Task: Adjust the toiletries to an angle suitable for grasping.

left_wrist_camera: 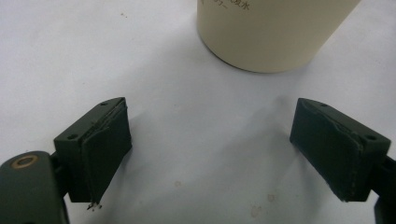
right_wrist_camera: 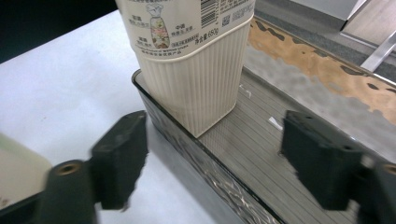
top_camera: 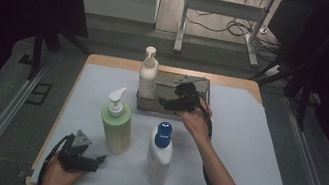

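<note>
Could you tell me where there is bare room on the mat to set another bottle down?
Free: the mat right of the blue-capped bottle, and its far-left strip beside the tray. Crowded: the middle, where the green bottle stands close.

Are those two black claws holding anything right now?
No. The right gripper is open before the cream pump bottle in the metal tray; the left gripper is open, empty.

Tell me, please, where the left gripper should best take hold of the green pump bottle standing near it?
Probably the green pump bottle by its straight lower body, coming level from the left gripper side. It stands upright, and the pump head looks too narrow and uneven for the pads.
</note>
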A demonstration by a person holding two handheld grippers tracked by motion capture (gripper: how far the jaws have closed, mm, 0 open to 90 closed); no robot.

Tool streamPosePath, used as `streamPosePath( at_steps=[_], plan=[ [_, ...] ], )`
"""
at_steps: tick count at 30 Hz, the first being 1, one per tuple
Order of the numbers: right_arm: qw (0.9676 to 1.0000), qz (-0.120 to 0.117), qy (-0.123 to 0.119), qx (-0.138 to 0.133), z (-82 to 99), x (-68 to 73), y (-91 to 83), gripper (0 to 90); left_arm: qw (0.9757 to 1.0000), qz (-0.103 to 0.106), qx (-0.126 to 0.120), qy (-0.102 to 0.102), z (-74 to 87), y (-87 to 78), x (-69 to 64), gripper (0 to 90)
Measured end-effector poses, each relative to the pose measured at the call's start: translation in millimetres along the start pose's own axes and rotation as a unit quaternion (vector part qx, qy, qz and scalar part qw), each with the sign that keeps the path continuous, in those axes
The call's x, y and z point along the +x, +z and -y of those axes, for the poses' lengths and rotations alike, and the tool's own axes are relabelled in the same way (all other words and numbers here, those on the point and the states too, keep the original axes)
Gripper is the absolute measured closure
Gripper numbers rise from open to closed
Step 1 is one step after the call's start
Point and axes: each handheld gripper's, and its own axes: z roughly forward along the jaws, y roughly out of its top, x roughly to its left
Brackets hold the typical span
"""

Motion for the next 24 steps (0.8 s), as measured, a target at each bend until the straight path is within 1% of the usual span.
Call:
streamPosePath(
  at_steps=[1, 2, 3, 4, 5, 6, 7, 8, 9, 10, 11, 12, 14, 15, 16, 17, 19, 20, 23, 24],
  plan=[
    [1.0, 0.0, 0.0, 0.0, 0.0, 0.0, 0.0, 18.3, 1.0, 0.0, 0.0, 0.0, 0.0, 0.0, 0.0, 12.0],
    [1.0, 0.002, -0.004, 0.001, 0.7, 0.3, -2.1, 14.8, 1.0, 0.0, 0.0, 0.0, 0.0, 0.0, 0.0, 12.0],
    [0.9998, 0.009, -0.016, 0.006, 2.9, 1.1, -6.9, 12.6, 1.0, 0.0, 0.0, 0.0, 0.0, 0.0, 0.0, 12.1],
    [0.9997, 0.009, -0.021, 0.008, 3.8, 1.2, -8.9, 11.3, 1.0, 0.0, 0.0, 0.0, 0.1, 0.0, 0.0, 12.0],
    [0.9997, 0.009, -0.021, 0.008, 3.8, 1.2, -8.9, 11.3, 1.0, 0.0, 0.0, 0.0, 0.1, 0.0, 0.0, 12.1],
    [0.9994, 0.014, -0.03, 0.01, 6.1, 2.3, -13.7, 7.5, 1.0, 0.0, 0.0, 0.0, 0.1, 0.0, 0.0, 12.0],
    [0.9992, 0.011, -0.037, 0.005, 7.4, 2.3, -16.1, 4.8, 1.0, 0.0, 0.0, 0.0, 0.0, -0.1, 0.0, 12.1],
    [0.9992, 0.011, -0.037, 0.005, 7.4, 2.3, -16.1, 4.8, 1.0, 0.0, 0.0, 0.0, 0.0, -0.1, 0.0, 12.1],
    [0.9989, 0.016, -0.044, 0.003, 10.1, 3.4, -21.0, 1.0, 1.0, 0.0, 0.0, 0.0, 0.1, 0.0, 0.0, 12.0],
    [0.9989, 0.016, -0.044, 0.003, 10.1, 3.4, -21.0, 1.0, 1.0, 0.0, 0.0, 0.0, 0.1, 0.0, 0.0, 12.1],
    [0.9994, 0.006, -0.033, 0.007, 13.1, 3.3, -27.2, 0.0, 1.0, 0.0, 0.0, 0.0, 0.0, 0.0, 0.0, 12.0],
    [0.9995, 0.004, -0.031, 0.005, 14.3, 3.0, -29.0, 0.0, 1.0, 0.0, 0.0, 0.0, 0.1, 0.0, 0.0, 12.1],
    [0.9994, 0.005, -0.033, 0.002, 15.9, 2.7, -31.7, 0.0, 1.0, 0.0, 0.0, 0.0, 0.0, 0.0, 0.0, 12.1],
    [0.9992, 0.008, -0.039, 0.003, 19.5, 2.2, -38.2, 0.0, 1.0, 0.0, 0.0, 0.0, 0.0, 0.0, -0.1, 12.0],
    [0.9992, 0.008, -0.039, 0.003, 19.5, 2.2, -38.2, 0.0, 1.0, 0.0, 0.0, 0.0, 0.0, -0.1, 0.0, 12.0],
    [0.9992, 0.007, -0.04, 0.005, 22.9, 1.5, -43.5, 0.0, 1.0, 0.0, 0.0, 0.0, 0.0, -0.1, 0.0, 12.1],
    [0.9992, 0.008, -0.039, 0.006, 24.1, 1.3, -45.5, 0.0, 1.0, 0.0, 0.0, 0.0, 0.0, -0.1, 0.0, 12.0],
    [0.9993, 0.006, -0.037, 0.006, 27.5, 0.8, -51.0, 0.0, 1.0, 0.0, 0.0, 0.0, 0.0, 0.0, 0.0, 12.1],
    [0.9993, 0.004, -0.036, 0.008, 31.6, 0.5, -56.2, 0.0, 1.0, 0.0, 0.001, 0.0, 0.0, -0.1, 0.0, 12.0],
    [0.9993, 0.001, -0.037, 0.012, 36.1, 0.1, -61.3, 0.0, 1.0, 0.0, 0.0, 0.0, 0.0, -0.1, 0.0, 12.1]
  ],
)
